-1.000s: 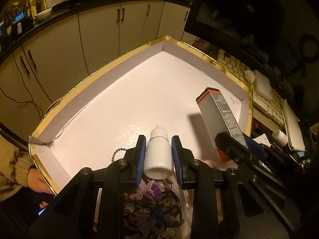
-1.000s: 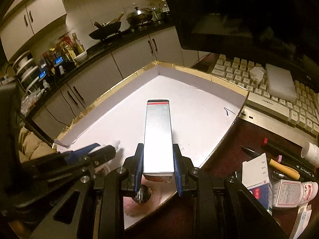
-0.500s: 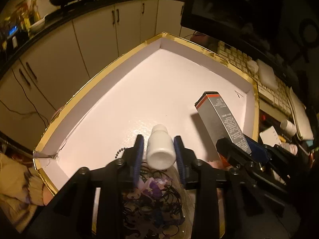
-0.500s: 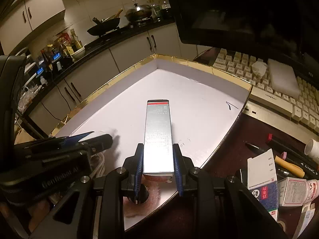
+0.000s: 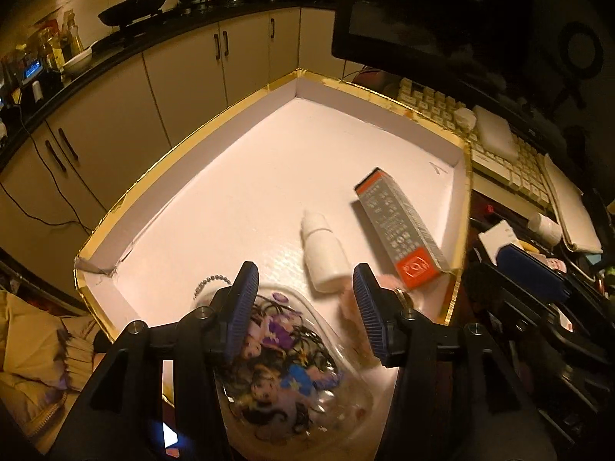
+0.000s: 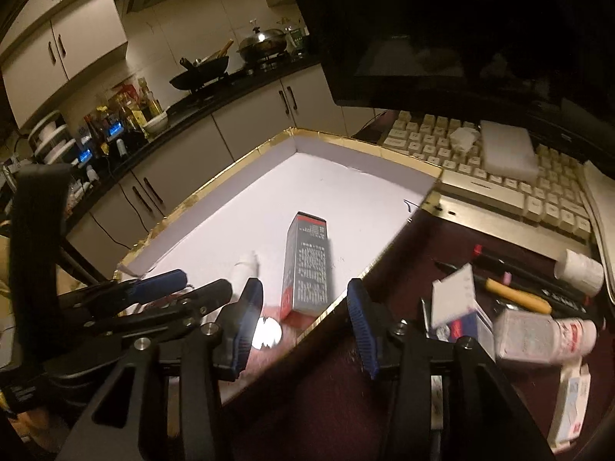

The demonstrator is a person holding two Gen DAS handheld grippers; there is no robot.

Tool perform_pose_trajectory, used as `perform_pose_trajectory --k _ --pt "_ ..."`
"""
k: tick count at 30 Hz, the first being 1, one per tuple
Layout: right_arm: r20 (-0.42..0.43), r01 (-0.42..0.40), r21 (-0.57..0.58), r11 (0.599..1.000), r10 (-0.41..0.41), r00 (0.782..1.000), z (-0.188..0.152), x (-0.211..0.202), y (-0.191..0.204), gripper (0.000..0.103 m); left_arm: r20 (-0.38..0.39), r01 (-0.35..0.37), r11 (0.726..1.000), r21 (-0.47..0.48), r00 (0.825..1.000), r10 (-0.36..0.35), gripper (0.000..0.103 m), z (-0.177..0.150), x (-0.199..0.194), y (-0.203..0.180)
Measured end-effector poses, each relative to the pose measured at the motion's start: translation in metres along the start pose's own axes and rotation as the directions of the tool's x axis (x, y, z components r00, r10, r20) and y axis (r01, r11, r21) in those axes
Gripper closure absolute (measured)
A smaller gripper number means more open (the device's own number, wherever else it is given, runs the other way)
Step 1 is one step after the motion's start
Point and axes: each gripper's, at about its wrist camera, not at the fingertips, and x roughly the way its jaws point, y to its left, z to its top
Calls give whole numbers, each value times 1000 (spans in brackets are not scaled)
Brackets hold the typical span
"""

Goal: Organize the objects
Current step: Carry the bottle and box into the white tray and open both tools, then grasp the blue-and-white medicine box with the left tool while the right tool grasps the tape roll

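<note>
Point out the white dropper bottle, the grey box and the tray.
white dropper bottle [image 5: 323,257], left wrist view, middle of its body.
grey box [image 6: 306,265], right wrist view, printed side face.
tray [image 5: 184,150], left wrist view, gold left rim.

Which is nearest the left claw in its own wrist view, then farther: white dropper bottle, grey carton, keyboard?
1. White dropper bottle, lying in the tray just ahead of the opening left claw, untouched.
2. Grey carton, farther right in the tray.
3. Keyboard, beyond the tray's right wall.

Home kitchen w/ desk: wok [image 6: 200,73] on stove, cabinets [image 5: 180,73], keyboard [image 6: 496,176] & monitor [image 6: 442,30] nearby.
</note>
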Motion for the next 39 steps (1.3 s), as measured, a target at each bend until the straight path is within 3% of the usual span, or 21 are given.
perform_pose_trajectory --k 5,9,10,15,20,23,27,29,37,39 --pt "34 -39 -2 999 39 999 -13 -35 -7 57 58 13 999 -43 998 -10 51 -8 -17 0" --pt "69 -57 18 998 56 996 -31 -66 -23 57 70 146 979 -141 988 -137 50 -12 -27 11" --pt "75 -46 29 999 43 996 -37 -74 -29 57 71 152 977 -147 987 -142 49 -14 -29 10" --pt "75 33 105 994 -41 996 -59 -97 -65 57 89 124 989 -84 989 -117 49 -24 -41 -9" --pt "41 31 182 983 -40 998 -73 -97 -92 57 124 186 981 -60 976 -178 49 -31 -57 -24" --pt "25 17 207 978 -23 999 -75 -92 -98 57 111 251 967 -32 963 -246 49 -34 -61 -40" --pt "-20 111 220 969 -109 994 -75 -79 -105 56 69 296 955 0 953 -295 49 -35 -58 -62" --pt "-45 120 245 962 -112 993 -76 -72 -114 57 45 315 949 12 948 -315 49 -33 -53 -74" --pt "-78 164 189 968 -152 985 -76 -49 -124 57 -36 306 946 105 952 -304 49 -16 -22 -128" --pt "-71 185 158 970 -176 982 -78 -47 -121 66 -52 306 944 122 952 -302 49 -13 -13 -138"
